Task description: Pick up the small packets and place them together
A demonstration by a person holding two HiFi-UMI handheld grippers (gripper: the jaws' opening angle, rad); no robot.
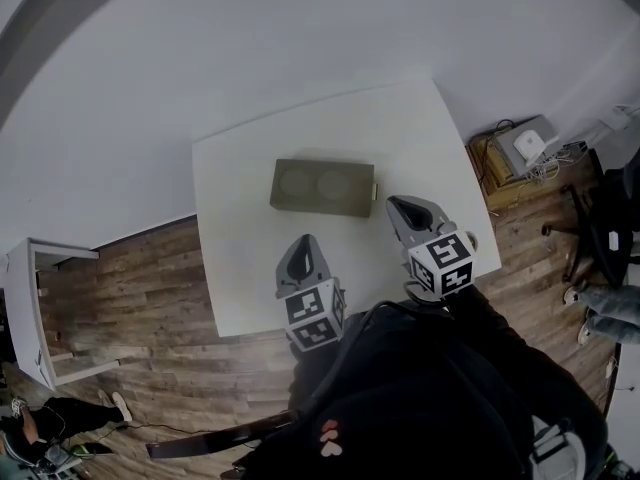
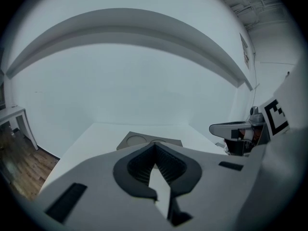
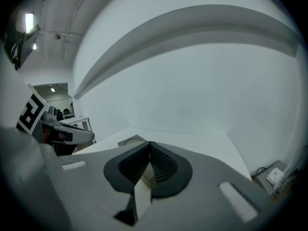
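An olive-grey flat box (image 1: 322, 187) with two round recesses lies in the middle of the white table (image 1: 240, 168). A small pale tab (image 1: 375, 192) sticks out at its right end. I cannot make out any loose packets. My left gripper (image 1: 307, 239) hovers over the table's near part, just short of the box, jaws shut and empty. My right gripper (image 1: 392, 202) is to the right of the box, jaws also shut and empty. The left gripper view shows closed tips (image 2: 155, 145) with the box (image 2: 136, 139) ahead. In the right gripper view the box (image 3: 129, 141) lies beyond closed tips (image 3: 149, 144).
A white shelf unit (image 1: 30, 303) stands on the wood floor at the left. A cardboard box with a device (image 1: 522, 151) and an office chair (image 1: 600, 223) sit to the right of the table. A person's legs (image 1: 50, 418) show at lower left.
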